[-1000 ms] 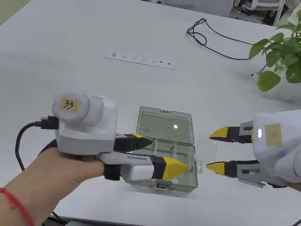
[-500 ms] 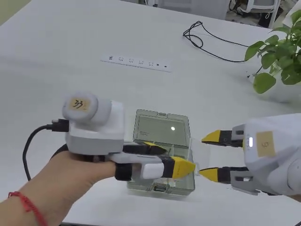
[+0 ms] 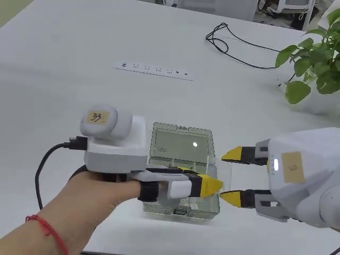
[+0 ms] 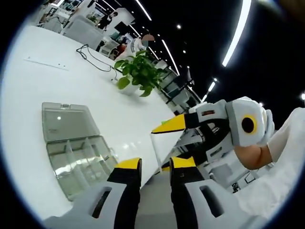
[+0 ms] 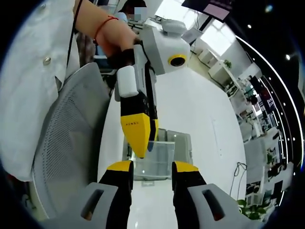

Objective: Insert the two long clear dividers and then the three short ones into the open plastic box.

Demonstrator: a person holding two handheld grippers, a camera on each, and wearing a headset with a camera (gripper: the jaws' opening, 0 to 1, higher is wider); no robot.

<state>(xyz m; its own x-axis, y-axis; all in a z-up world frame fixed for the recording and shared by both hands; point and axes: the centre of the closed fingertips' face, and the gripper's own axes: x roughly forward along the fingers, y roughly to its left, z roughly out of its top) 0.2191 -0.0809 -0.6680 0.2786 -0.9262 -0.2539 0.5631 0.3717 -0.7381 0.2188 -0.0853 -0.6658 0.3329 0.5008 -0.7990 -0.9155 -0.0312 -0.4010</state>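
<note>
Clear divider (image 5: 159, 160) upright beside the box (image 3: 180, 208); right hand-held gripper (image 3: 234, 176) jaws spread, left hand-held gripper (image 3: 204, 181) grip unreadable: best squared to the box before lowering.

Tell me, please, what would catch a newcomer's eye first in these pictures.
The eye goes first to the two yellow-tipped tools meeting near the table's front edge: the left gripper coming from the left, and the right gripper, jaws wide apart, from the right. The open plastic box lies beneath the left one, and a clear divider shows between the tips. A green plant stands at the far right.
</note>
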